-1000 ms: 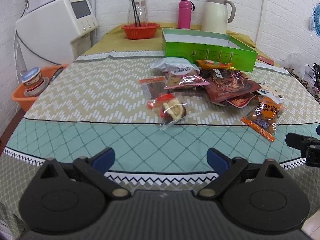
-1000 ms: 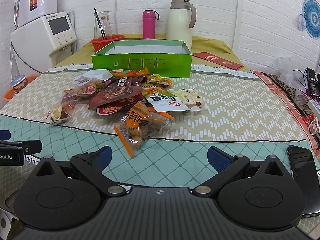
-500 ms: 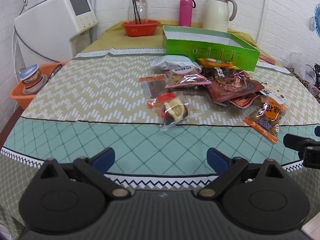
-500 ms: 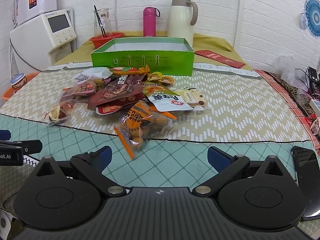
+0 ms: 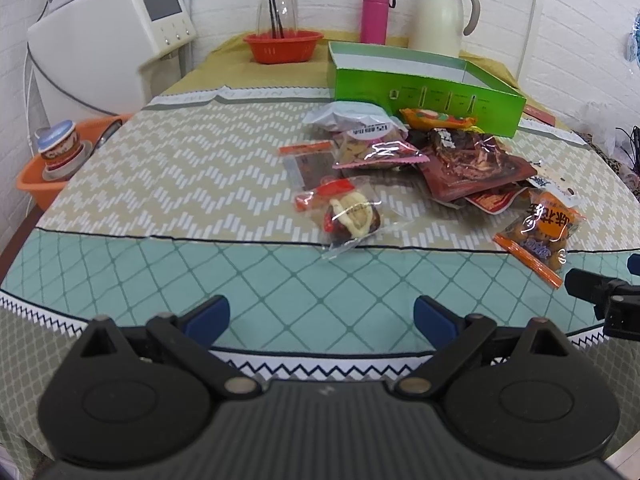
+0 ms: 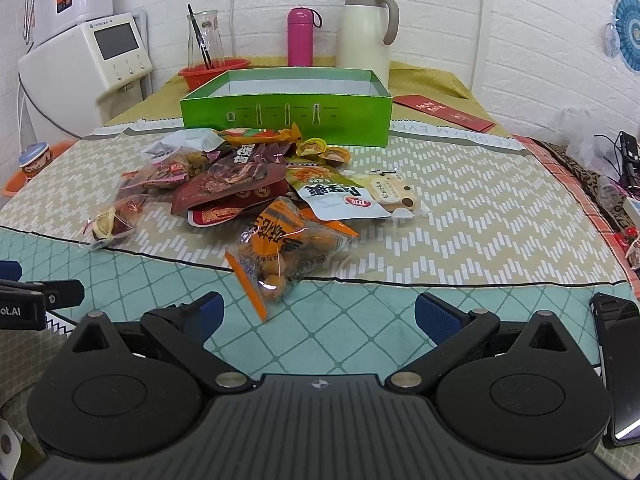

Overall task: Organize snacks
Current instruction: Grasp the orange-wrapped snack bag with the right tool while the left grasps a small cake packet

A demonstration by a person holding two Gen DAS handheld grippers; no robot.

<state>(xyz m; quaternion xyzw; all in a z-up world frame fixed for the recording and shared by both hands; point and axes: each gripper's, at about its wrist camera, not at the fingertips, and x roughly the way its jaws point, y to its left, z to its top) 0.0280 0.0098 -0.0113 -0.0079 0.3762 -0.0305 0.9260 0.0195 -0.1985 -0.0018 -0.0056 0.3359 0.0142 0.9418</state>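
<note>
Closer to the snack pile than a second ago: in both views heap and box loom larger and sit higher, so an approach under way, no pick-up begun. Left claw [image 5: 322, 314] spread wide at lower centre, empty, hovering above the teal part of the table [image 5: 120, 184]; right claw [image 6: 318, 314] likewise agape and empty, its tip nearly at the orange snack bag [image 6: 280, 252] lying at the near edge of the pile. Clear-wrapped snack [image 5: 350, 216] sitting centre frame straight ahead of the left claw, apart from the rest. Remaining packets heaped in a snack pile [image 6: 240, 176] mid-frame, all outside the green box [image 6: 286, 114] just behind. Box floor mostly hidden by its front wall, so contents impossible to confirm; nothing rising above the rim. Lower packets buried under upper ones, count unclear. Labels too small to read. Dark phone-like slab [image 6: 618, 372] cut off at lower right.
</note>
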